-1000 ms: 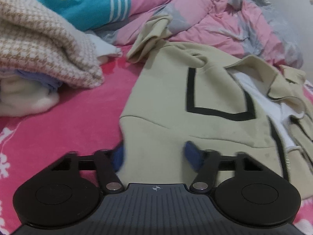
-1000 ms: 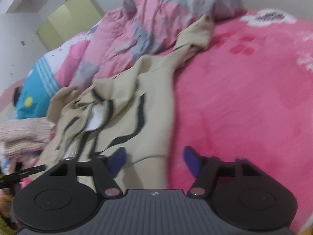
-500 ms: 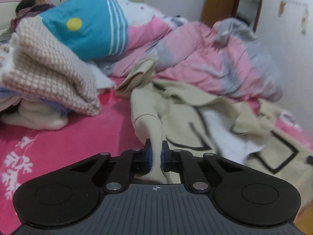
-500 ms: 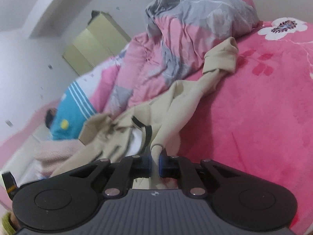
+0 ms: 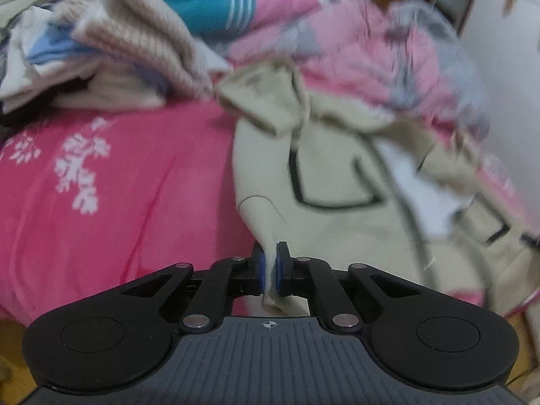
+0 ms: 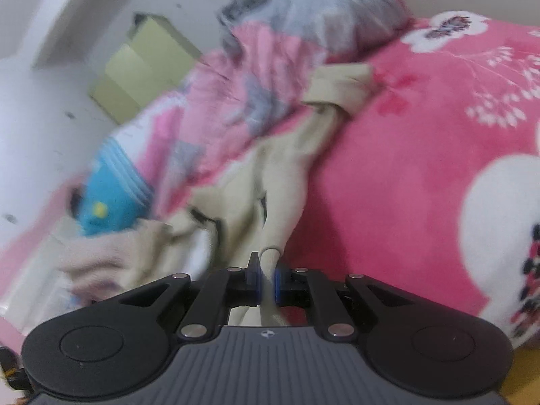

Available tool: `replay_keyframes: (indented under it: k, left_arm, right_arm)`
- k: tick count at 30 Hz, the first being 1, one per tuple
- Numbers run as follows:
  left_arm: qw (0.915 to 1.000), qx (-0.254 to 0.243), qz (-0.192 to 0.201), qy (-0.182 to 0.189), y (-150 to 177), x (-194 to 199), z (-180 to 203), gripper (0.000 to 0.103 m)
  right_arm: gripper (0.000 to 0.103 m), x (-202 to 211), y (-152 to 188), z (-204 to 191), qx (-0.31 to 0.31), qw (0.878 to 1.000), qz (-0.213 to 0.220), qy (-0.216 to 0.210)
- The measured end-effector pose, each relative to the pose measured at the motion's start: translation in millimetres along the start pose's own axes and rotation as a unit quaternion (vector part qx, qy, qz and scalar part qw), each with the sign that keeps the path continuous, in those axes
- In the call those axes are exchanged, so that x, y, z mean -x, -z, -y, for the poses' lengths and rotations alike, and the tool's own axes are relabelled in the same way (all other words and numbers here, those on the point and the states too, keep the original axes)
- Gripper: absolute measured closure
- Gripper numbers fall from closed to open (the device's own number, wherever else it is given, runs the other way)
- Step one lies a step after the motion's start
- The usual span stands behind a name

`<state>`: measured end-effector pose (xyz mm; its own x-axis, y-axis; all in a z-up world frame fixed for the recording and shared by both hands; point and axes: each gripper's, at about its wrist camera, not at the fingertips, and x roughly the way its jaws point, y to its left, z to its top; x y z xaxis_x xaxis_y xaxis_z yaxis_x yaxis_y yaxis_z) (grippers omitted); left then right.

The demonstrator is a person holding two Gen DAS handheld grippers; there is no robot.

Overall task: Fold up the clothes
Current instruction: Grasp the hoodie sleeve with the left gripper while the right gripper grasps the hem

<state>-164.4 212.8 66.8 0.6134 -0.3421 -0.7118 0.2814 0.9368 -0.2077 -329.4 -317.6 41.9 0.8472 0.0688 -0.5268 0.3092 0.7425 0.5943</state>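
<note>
Item: beige jacket (image 5: 337, 222), spread on pink bed (image 5: 118, 202), far sleeve against rumpled quilt (image 5: 388, 67).
Left gripper (image 5: 269, 266): jaws opening slightly, thin hem fold pinched between.
Right gripper (image 6: 266, 281): same, other corner.
Risk: shallow bite; fabric likely slipping; sleeve snagging quilt.

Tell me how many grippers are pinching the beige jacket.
2. The left gripper pinches one hem corner of the beige jacket; the right gripper pinches another.

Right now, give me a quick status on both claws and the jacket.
Left claw and right claw both pinching beige jacket hem. Jacket rumpled on pink bedspread. Folded pile and quilt close by.
</note>
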Motion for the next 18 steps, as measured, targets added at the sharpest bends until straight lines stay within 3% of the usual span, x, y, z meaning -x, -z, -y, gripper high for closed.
replay_keyframes:
  k: [3,4,5,7,9,12,15,18]
  left_arm:
    - [0.9997,0.014,-0.021,0.004,1,-9,-10,0.078]
    - [0.9998,0.011,-0.015,0.005,-1,-3,-12,0.069]
    - [0.9999,0.005,-0.006,0.007,-3,3,-14,0.063]
    - [0.9997,-0.016,0.019,0.006,-5,21,-16,0.037]
    - [0.9981,-0.044,0.044,0.004,-8,35,-12,0.033]
    - [0.9930,-0.084,0.083,0.003,-18,45,-1,0.020]
    - [0.9893,-0.098,0.106,0.019,-33,25,18,0.016]
    - [0.9866,-0.112,0.110,0.043,-48,-14,47,0.016]
  right_arm:
    - [0.077,-9,0,5,-0.006,0.997,-0.035,0.061]
    - [0.073,0,-1,3,-0.002,0.998,-0.027,0.064]
    - [0.061,12,-3,-1,0.007,0.997,-0.010,0.071]
    - [0.046,36,-6,-12,0.036,0.994,0.031,0.095]
    - [0.040,46,-10,-27,0.060,0.993,0.051,0.091]
    - [0.033,48,-15,-54,0.095,0.991,0.062,0.066]
    - [0.026,5,-17,-91,0.129,0.991,0.029,0.008]
    - [0.026,-57,-22,-117,0.142,0.990,-0.018,-0.010]
